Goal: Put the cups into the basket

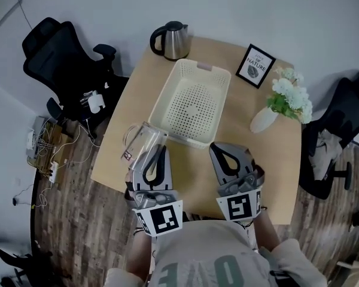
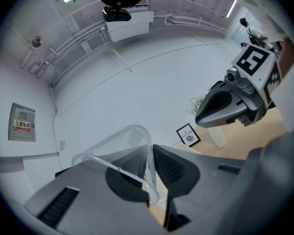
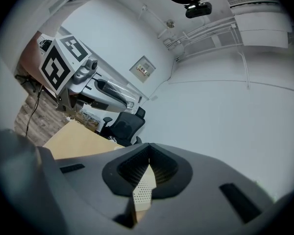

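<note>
A clear plastic cup (image 1: pixel 141 140) hangs tilted over the table's left front part, just left of the basket's near corner. My left gripper (image 1: pixel 159 149) is shut on its rim. In the left gripper view the cup's wall (image 2: pixel 123 142) is pinched between the pads, where my left gripper (image 2: pixel 151 150) closes. The cream perforated basket (image 1: pixel 194 103) lies empty in the middle of the wooden table. My right gripper (image 1: pixel 225 149) hovers near the basket's front right corner. Its jaws meet with nothing between them, as my right gripper (image 3: pixel 148 161) shows in its own view.
A steel kettle (image 1: pixel 170 39) stands at the table's back left. A framed print (image 1: pixel 255 66) and a white vase of flowers (image 1: pixel 282 101) stand at the right. Black office chairs (image 1: pixel 64 60) flank the table. Cables lie on the wood floor (image 1: pixel 48 160) at left.
</note>
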Tool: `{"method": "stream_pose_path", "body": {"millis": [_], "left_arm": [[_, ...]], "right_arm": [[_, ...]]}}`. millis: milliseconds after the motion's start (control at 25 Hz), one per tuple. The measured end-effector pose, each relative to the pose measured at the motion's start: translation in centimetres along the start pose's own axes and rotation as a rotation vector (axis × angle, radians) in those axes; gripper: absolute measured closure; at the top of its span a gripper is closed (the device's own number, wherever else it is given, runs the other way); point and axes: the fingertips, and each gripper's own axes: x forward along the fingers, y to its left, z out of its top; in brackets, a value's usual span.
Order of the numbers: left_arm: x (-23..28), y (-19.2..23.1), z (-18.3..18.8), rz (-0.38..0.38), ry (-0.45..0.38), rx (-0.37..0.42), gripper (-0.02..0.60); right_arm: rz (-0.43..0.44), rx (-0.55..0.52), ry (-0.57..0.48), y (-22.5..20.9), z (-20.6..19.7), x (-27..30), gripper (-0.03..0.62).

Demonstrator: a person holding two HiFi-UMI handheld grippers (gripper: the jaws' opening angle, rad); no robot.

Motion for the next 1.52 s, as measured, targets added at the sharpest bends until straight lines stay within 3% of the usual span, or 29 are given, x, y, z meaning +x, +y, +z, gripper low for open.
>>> {"method": "stream_pose_path", "body": {"millis": [280, 640, 880, 1120, 1520], "left_arm": [[4.9, 0.5, 0.3, -0.097, 0.001, 0.101, 0.545], [11.6, 0.5, -0.7, -0.272, 0.098, 0.296, 0.545], [15.8, -1.5, -3.1, -0.403, 0.206, 0.390, 0.545], [19.1, -4.6, -5.5, -0.525, 0.253, 0.434, 0.545], [22.6, -9.2, -11.1, -0.704, 0.373, 0.624, 0.545]], "right_arm": [[-0.045, 0.022, 0.010, -1.7, -0.5, 1.6, 0.595], [-0.075, 0.038, 0.018, -2.9, -1.1, 2.8, 0.595], [-0.109, 0.062, 0.046, -4.0, -2.7, 2.7, 0.595], [-0.122, 0.090, 0.081, -4.6, -4.3, 2.8, 0.595], [-0.113, 0.146, 0.093, -4.6, -5.9, 4.1, 0.595]]}}
